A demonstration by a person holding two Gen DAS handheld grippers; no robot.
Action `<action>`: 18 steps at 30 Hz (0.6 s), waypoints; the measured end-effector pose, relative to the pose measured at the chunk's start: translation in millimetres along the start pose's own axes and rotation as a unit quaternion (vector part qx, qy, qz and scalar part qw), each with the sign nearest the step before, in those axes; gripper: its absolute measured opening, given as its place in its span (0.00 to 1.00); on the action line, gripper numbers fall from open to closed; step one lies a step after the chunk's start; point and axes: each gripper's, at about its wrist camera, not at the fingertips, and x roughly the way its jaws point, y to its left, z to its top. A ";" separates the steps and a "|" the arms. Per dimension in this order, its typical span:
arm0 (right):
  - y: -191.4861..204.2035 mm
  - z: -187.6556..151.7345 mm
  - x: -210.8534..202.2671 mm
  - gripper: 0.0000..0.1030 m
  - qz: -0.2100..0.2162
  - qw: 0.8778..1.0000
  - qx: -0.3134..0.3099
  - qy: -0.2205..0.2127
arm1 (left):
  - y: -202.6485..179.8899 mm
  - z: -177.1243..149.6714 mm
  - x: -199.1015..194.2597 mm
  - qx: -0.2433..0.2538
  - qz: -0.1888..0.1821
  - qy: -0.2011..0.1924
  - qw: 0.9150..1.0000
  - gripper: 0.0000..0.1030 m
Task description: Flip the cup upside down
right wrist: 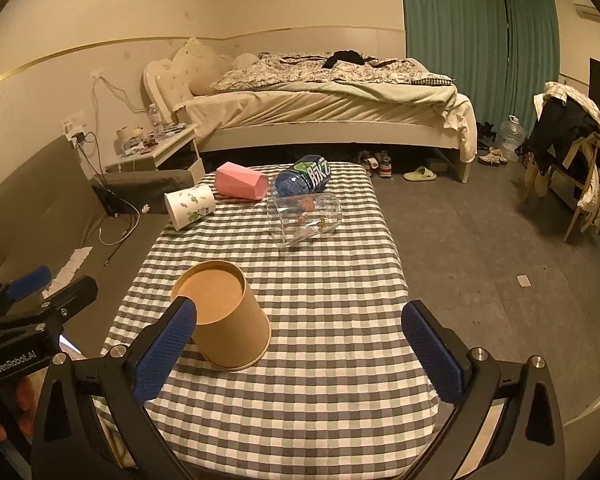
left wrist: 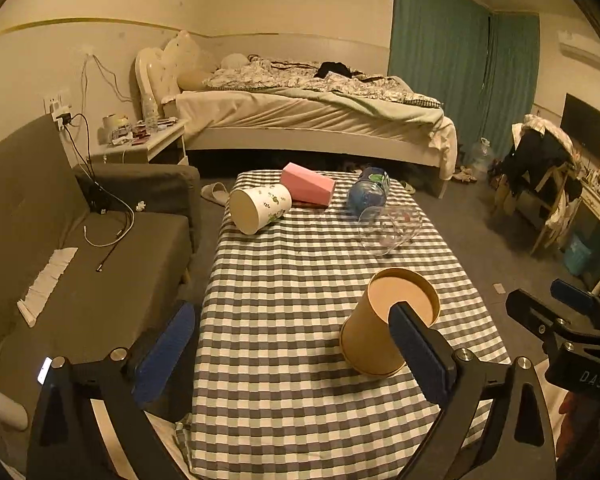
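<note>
Brown paper cup [right wrist: 226,320] sat upside down on the table [right wrist: 320,280]; both hand-held grippers, left [left wrist: 292,356] and right [right wrist: 300,352], spread wide, gripping nothing; a nudge could topple it.

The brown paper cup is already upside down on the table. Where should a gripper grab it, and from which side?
Probably around the brown paper cup's side wall, about halfway up, coming in level from the near edge of the checkered table. It stands rim-down with its closed base on top, so no rim is free to pinch. The wall tapers upward, so gripping too high might slip. Both grippers are wide open; the right gripper looks nearer.
</note>
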 end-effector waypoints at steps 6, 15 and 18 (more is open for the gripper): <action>-4.7 -1.4 1.2 1.00 -0.005 1.000 0.006 0.001 | -0.7 -0.6 2.1 0.000 0.001 0.005 1.000 0.98; -5.7 -4.2 -0.7 1.00 -0.002 1.000 0.006 0.001 | -0.3 -2.5 2.5 -0.001 0.003 0.007 1.000 0.98; -5.1 -3.8 -1.9 1.00 -0.003 1.000 0.006 0.001 | 0.5 -3.5 2.3 -0.001 0.004 0.008 1.000 0.98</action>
